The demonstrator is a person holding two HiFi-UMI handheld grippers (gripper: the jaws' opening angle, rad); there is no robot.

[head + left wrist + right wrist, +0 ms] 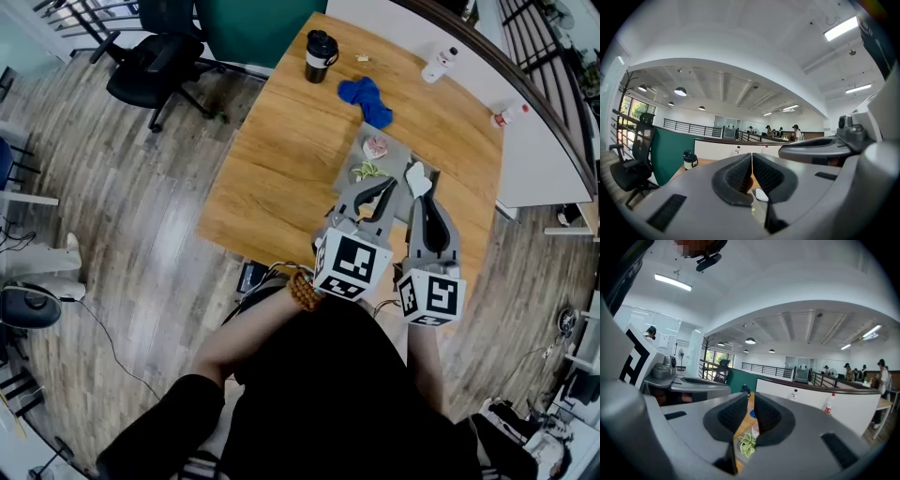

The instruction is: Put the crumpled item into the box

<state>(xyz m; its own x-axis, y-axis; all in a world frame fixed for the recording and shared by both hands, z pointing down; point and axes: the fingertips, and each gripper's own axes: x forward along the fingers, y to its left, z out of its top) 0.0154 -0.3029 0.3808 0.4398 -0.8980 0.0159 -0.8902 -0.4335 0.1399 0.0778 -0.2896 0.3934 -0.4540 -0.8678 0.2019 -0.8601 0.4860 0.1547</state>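
Crumpled white item (418, 179) sits at the right edge of the grey box (397, 153) on the table (281, 159), right at the right gripper (752, 399) tip, jaws closed together, no pinch on it visible; left gripper (752, 157) also closed, empty, alongside.
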